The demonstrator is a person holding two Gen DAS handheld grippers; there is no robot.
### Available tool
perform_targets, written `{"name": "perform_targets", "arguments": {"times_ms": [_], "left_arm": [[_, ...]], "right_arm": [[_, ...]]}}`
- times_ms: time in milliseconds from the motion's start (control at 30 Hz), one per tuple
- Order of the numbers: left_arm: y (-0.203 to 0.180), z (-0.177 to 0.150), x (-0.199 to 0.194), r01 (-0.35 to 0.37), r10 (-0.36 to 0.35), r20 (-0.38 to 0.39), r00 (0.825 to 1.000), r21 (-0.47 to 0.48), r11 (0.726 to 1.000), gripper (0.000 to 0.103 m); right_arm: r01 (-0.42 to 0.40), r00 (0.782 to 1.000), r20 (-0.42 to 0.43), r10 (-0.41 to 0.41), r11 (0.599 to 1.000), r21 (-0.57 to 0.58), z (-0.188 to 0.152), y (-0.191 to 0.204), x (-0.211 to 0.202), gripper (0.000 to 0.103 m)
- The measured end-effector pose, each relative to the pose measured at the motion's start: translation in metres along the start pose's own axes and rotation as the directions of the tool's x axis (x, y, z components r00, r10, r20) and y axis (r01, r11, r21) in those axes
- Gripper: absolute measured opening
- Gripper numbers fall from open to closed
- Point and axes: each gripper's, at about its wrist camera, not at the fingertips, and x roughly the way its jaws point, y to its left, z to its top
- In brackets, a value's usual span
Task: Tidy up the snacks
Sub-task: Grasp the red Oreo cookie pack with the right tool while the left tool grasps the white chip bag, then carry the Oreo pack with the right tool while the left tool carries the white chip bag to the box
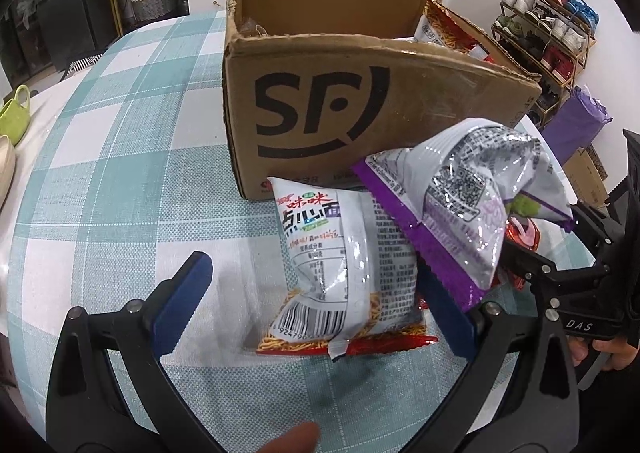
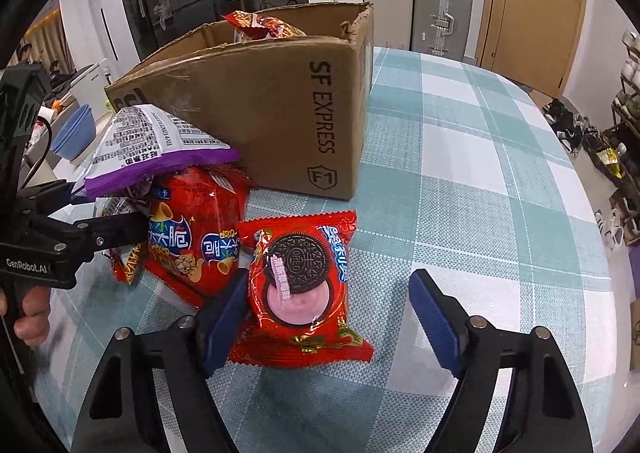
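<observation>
- Between the blue pads of the right gripper (image 2: 326, 317) lies a red Oreo snack packet (image 2: 300, 293); the left pad touches its edge, the right pad stands apart, so the jaws are open.
- Just left of it, a red crisp bag (image 2: 192, 237) under a purple-edged white bag (image 2: 156, 145) crowds that side.
- Ahead stands the open brown cardboard box (image 2: 280, 113) on the teal checked tablecloth (image 2: 480, 173).
- The left gripper (image 1: 316, 297) gapes around a silver-white noodle-snack packet (image 1: 344, 273), unclamped.
</observation>
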Motion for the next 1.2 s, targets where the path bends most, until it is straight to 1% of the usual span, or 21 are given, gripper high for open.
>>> {"name": "perform_targets", "arguments": {"times_ms": [33, 100, 167, 200, 267, 333, 367, 400, 433, 467, 533, 600, 700, 867, 1033, 1200], "left_arm": [[0.001, -0.001, 0.0, 0.003, -0.003, -0.001, 1.0, -0.001, 1.0, 0.101], [0.002, -0.001, 0.001, 0.02, -0.02, -0.003, 1.0, -0.001, 1.0, 0.096], [0.004, 0.0, 0.002, 0.042, -0.042, -0.003, 0.999, 0.001, 0.999, 0.088], [0.004, 0.0, 0.002, 0.055, -0.055, -0.003, 0.998, 0.003, 0.998, 0.086], [0.004, -0.001, 0.001, 0.077, -0.077, 0.001, 0.997, 0.007, 0.997, 0.078], [0.005, -0.001, 0.002, 0.098, -0.098, 0.002, 0.995, 0.0, 0.995, 0.073], [0.004, -0.002, 0.001, 0.107, -0.107, 0.002, 0.994, -0.005, 0.994, 0.066], [0.005, -0.002, 0.002, 0.125, -0.125, 0.001, 0.992, -0.012, 0.992, 0.063], [0.006, -0.003, 0.001, 0.138, -0.138, 0.001, 0.99, -0.014, 0.99, 0.056], [0.005, -0.003, 0.001, 0.151, -0.151, 0.001, 0.989, -0.013, 0.988, 0.052], [0.003, -0.005, -0.001, 0.138, -0.138, 0.011, 0.99, -0.004, 0.99, 0.05], [0.003, -0.008, -0.003, 0.135, -0.135, 0.018, 0.991, -0.007, 0.991, 0.048], [0.005, -0.012, -0.007, 0.134, -0.134, 0.023, 0.991, -0.022, 0.991, 0.046], [0.01, -0.021, -0.021, 0.13, -0.128, 0.051, 0.991, -0.045, 0.99, 0.046], [0.016, -0.03, -0.035, 0.122, -0.118, 0.076, 0.99, -0.059, 0.991, 0.046], [0.021, -0.044, -0.057, 0.11, -0.103, 0.099, 0.99, -0.068, 0.992, 0.046]], "right_arm": [[0.001, 1.0, 0.001, -0.001, 1.0, -0.001, 0.0, 0.001, -0.001, 0.079], [0.003, 1.0, 0.002, -0.003, 1.0, 0.0, -0.001, 0.001, -0.003, 0.078], [0.006, 1.0, 0.003, -0.006, 1.0, -0.001, -0.002, 0.002, -0.004, 0.076], [0.006, 1.0, 0.003, -0.006, 1.0, -0.001, -0.002, 0.002, -0.005, 0.076], [0.006, 1.0, 0.003, -0.006, 1.0, 0.0, -0.002, 0.002, -0.005, 0.074], [0.006, 1.0, 0.002, -0.006, 1.0, -0.002, -0.002, 0.002, -0.006, 0.073], [0.004, 1.0, 0.001, -0.004, 1.0, -0.003, -0.003, 0.002, -0.007, 0.07], [-0.002, 1.0, 0.0, 0.002, 1.0, -0.005, -0.003, 0.003, -0.007, 0.068], [-0.008, 1.0, 0.0, 0.008, 1.0, -0.006, -0.004, 0.003, -0.007, 0.064], [-0.013, 1.0, 0.001, 0.013, 1.0, -0.01, -0.004, 0.004, -0.008, 0.06], [-0.021, 1.0, 0.006, 0.021, 1.0, -0.016, -0.006, 0.006, -0.01, 0.054], [-0.019, 1.0, 0.01, 0.019, 1.0, -0.017, -0.007, 0.008, -0.011, 0.052], [-0.026, 0.999, 0.02, 0.026, 1.0, -0.015, -0.009, 0.009, -0.014, 0.045], [-0.026, 0.999, 0.046, 0.026, 1.0, 0.003, -0.012, 0.009, -0.021, 0.044], [-0.011, 0.997, 0.079, 0.01, 1.0, 0.016, -0.014, 0.009, -0.036, 0.044], [-0.004, 0.994, 0.113, 0.002, 1.0, 0.021, -0.016, 0.012, -0.052, 0.044]]}}
